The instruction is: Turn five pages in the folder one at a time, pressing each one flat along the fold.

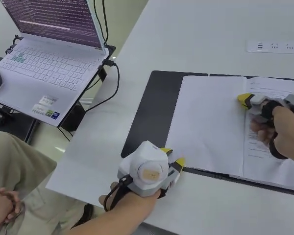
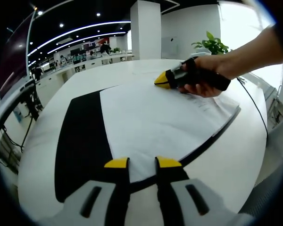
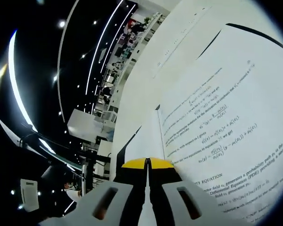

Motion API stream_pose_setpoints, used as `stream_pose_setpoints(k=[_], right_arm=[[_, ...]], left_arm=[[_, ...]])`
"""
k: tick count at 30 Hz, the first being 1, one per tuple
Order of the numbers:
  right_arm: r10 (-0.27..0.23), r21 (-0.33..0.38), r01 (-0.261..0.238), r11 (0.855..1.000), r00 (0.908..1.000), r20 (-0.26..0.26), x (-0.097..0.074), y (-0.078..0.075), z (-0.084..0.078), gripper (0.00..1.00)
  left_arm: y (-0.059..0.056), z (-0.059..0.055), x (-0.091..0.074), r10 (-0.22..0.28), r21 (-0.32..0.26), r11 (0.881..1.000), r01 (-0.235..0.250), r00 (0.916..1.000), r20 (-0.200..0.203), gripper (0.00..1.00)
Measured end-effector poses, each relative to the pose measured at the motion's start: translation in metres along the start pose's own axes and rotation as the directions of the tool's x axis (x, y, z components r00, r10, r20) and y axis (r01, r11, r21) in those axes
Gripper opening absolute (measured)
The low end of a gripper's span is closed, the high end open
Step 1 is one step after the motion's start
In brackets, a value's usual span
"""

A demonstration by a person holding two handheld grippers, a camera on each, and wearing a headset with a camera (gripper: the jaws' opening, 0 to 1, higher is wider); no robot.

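Observation:
A black folder (image 1: 152, 107) lies open on the white table. A blank turned page (image 1: 210, 122) covers its left half, and a printed page (image 1: 274, 88) lies to the right of the fold. My right gripper (image 1: 245, 100) is shut, its yellow tips down on the paper at the fold near the far end. In the right gripper view its tips (image 3: 147, 163) meet on the crease between the blank sheet (image 3: 140, 141) and the printed page (image 3: 226, 117). My left gripper (image 1: 173, 156) rests at the folder's near edge, jaws slightly apart. The left gripper view shows those tips (image 2: 142, 163) at the page's (image 2: 151, 117) lower edge.
An open laptop (image 1: 49, 54) sits on a stand off the table's left side, with a black cable (image 1: 112, 83) hanging by the table edge. A power strip (image 1: 274, 46) lies at the far right. Clasped hands (image 1: 5, 205) of a seated person show at lower left.

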State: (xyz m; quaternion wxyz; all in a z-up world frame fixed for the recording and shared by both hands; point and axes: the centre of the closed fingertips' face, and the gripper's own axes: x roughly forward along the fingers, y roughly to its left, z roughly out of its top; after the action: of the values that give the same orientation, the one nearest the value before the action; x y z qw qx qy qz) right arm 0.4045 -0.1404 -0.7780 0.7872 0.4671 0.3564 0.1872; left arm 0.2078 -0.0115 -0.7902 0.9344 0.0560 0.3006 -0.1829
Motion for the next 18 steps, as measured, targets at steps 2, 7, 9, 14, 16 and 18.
stream_pose_setpoints(k=[2, 7, 9, 14, 16, 18], right_arm=[[-0.002, 0.01, 0.002, 1.0, 1.0, 0.006, 0.004, 0.0, 0.004, 0.0], [-0.009, 0.022, 0.008, 1.0, 0.9996, 0.028, 0.018, 0.002, 0.018, 0.0], [-0.012, 0.024, 0.011, 1.0, 0.9993, 0.036, 0.023, 0.002, 0.022, 0.0], [-0.026, 0.047, 0.022, 0.999, 0.9964, 0.081, 0.035, -0.001, 0.038, 0.0], [-0.028, 0.066, 0.022, 0.998, 0.9954, 0.092, 0.038, -0.002, 0.041, 0.0], [-0.027, 0.084, 0.018, 0.996, 0.9941, 0.105, 0.039, -0.002, 0.044, 0.0]], left_arm=[[0.0, 0.0, 0.0, 0.0, -0.001, 1.0, 0.0, 1.0, 0.002, 0.2], [0.0, -0.001, 0.0, 0.002, -0.002, 1.0, -0.002, 0.9999, 0.013, 0.2], [0.0, -0.001, 0.0, 0.002, -0.002, 1.0, -0.002, 0.9999, 0.015, 0.2], [0.0, -0.001, 0.0, 0.006, -0.007, 1.0, -0.005, 0.9998, 0.019, 0.2], [0.0, -0.001, 0.0, 0.005, -0.008, 1.0, -0.005, 0.9998, 0.021, 0.2], [0.001, -0.001, 0.0, 0.005, -0.008, 1.0, -0.005, 0.9997, 0.023, 0.2]])
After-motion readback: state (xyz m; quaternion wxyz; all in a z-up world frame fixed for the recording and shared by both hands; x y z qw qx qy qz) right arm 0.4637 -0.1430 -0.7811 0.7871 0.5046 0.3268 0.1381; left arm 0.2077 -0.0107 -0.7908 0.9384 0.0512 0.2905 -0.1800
